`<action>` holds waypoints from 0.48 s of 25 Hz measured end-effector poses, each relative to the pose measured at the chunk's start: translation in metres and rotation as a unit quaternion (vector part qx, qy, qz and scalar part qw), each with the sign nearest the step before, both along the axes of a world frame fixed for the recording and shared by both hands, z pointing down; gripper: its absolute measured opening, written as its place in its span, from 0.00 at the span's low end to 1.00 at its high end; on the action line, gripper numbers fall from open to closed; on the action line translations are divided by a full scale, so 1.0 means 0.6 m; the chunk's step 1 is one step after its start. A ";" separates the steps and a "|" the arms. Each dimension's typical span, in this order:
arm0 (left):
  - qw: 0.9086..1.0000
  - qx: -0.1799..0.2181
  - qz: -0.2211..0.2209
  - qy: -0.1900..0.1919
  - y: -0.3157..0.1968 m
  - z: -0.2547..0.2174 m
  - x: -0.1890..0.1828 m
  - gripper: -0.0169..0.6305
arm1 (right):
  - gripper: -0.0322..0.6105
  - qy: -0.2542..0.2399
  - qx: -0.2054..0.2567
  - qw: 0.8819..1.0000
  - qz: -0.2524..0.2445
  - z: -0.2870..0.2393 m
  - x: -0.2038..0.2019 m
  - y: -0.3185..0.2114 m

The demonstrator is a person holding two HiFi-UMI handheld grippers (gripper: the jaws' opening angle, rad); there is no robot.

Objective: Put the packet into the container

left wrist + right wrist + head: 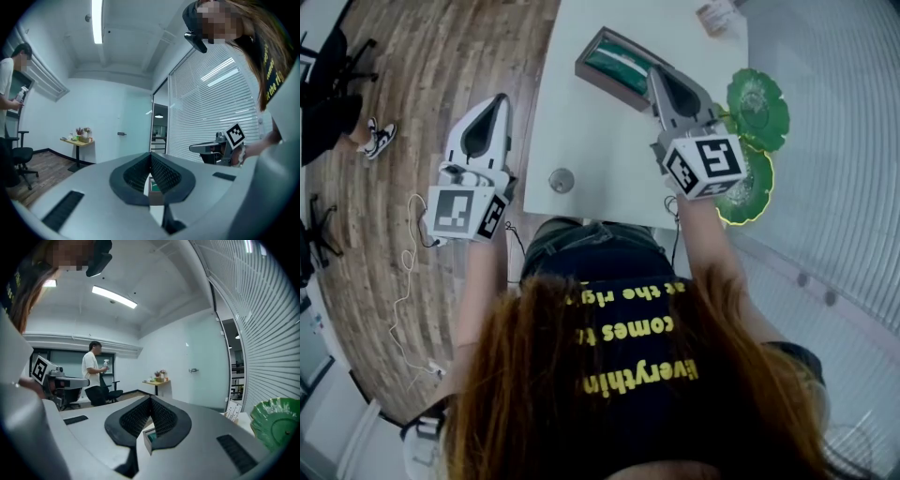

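A brown open container (pixel 598 73) stands on the white table (pixel 581 141) at the far side, and a green packet (pixel 621 64) lies inside it. My right gripper (pixel 652 70) hangs above the container's near right corner, shut and holding nothing. In the right gripper view the shut jaws (pixel 150 398) point level across the room, with the container's corner (pixel 149 439) below them. My left gripper (pixel 502 97) is held off the table's left edge over the wooden floor, shut and empty. In the left gripper view its tips (pixel 150 155) meet, and the container (pixel 155 187) shows below them.
Two green leaf-shaped plates (pixel 757 108) (pixel 748 187) lie at the table's right edge. A small round disc (pixel 562 180) sits near the table's front edge, a card (pixel 717 16) at the far right. Cables (pixel 408 272) trail on the floor. A person (pixel 96 373) stands across the room.
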State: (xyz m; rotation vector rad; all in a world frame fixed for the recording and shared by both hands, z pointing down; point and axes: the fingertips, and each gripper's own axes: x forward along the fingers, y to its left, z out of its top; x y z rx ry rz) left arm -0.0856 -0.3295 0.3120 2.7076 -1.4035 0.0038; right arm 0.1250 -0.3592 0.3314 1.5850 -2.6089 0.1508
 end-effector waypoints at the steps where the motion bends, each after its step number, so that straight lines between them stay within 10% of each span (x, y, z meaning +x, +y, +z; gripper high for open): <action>1: 1.000 0.001 0.003 0.000 0.000 -0.001 0.004 0.03 | 0.08 0.000 0.001 1.000 0.004 -0.002 0.002 0.009; 12: 1.000 0.003 0.029 0.003 0.009 -0.005 0.029 0.03 | 0.08 -0.029 -0.002 0.999 0.015 -0.024 0.012 0.049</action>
